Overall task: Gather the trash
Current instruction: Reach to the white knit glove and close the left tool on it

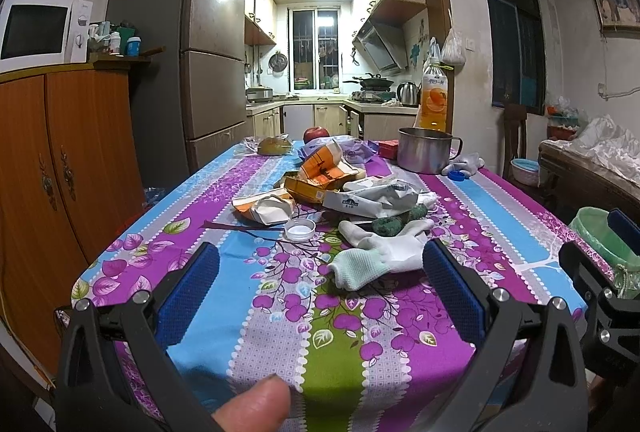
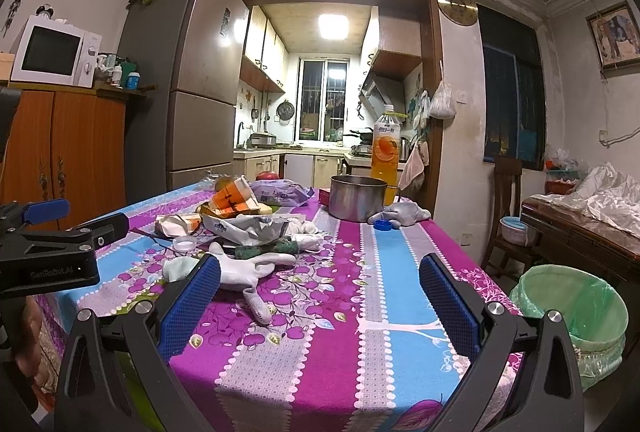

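Left hand-held gripper (image 1: 320, 272) and right hand-held gripper (image 2: 320, 284) both gape wide, empty, poised over the desk (image 1: 248, 312) edge. Trash pile (image 1: 320, 188) sits mid-desk near 1 white glove (image 1: 380, 256). Lined bin (image 2: 572, 308) waits beside the right, likely for drops.

Lit kitchen (image 1: 320, 44) beyond fridge (image 1: 192, 44), wooden cabinet (image 1: 60, 152), dark window (image 2: 512, 104).
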Demonstrator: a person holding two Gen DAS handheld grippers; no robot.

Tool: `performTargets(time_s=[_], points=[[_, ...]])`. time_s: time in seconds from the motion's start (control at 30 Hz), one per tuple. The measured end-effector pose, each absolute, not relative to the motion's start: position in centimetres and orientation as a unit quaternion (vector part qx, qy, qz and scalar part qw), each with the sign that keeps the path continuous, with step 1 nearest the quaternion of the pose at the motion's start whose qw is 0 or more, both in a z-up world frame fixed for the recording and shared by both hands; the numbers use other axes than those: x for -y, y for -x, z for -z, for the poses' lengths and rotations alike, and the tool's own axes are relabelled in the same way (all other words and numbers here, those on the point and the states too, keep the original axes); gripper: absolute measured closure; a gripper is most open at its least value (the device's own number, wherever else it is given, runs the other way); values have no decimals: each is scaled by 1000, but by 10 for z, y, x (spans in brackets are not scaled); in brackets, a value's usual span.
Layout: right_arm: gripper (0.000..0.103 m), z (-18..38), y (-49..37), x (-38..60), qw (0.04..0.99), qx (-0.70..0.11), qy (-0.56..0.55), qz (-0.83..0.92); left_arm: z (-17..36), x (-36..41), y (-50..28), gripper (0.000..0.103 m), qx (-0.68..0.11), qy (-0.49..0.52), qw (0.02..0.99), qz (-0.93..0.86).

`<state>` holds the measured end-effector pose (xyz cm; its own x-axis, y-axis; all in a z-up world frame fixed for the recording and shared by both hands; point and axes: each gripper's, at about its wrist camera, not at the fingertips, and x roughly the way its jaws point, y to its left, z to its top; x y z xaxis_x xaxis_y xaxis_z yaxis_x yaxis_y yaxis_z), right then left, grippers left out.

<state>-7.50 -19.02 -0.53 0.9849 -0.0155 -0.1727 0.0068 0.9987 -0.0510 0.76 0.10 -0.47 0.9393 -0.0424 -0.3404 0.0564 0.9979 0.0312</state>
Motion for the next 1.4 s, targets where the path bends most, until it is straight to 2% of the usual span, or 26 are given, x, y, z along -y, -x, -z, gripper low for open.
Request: performTargets(time_s=[0.17, 0.33, 0.37, 0.5, 0.53, 0.77, 1.0, 1.17, 1.33, 1.4], points=[[4, 8, 63, 194, 993, -118, 25, -11, 18, -15, -34, 5, -224, -29, 973, 35], [5, 19, 19, 207, 974, -209, 9, -86, 31, -35, -72, 5, -301, -23, 952, 59], [7, 23, 7, 209, 966, -234, 0, -108, 33, -36, -80, 5, -308, -24, 949, 68], [37, 39, -30, 209, 939, -300, -15, -165, 36, -25, -112, 26, -351, -29, 921, 169], [39, 43, -36, 207, 936, -307, -14, -172, 37, -21, -120, 27, -361, -31, 912, 191], [39, 50, -47, 216, 932, -315, -36, -175, 38, 9, -144, 27, -377, -46, 887, 262], [38, 44, -34, 226, 932, -308, -53, -181, 40, 1, -124, 38, -374, -55, 877, 297], [38, 44, -35, 221, 931, -308, -52, -190, 40, 1, -122, 38, -358, -88, 887, 279], [37, 46, -36, 220, 930, -308, -53, -192, 36, -10, -130, 38, -351, -68, 895, 266], [37, 48, -37, 220, 930, -310, -52, -191, 29, 3, -124, 48, -337, -86, 892, 289]])
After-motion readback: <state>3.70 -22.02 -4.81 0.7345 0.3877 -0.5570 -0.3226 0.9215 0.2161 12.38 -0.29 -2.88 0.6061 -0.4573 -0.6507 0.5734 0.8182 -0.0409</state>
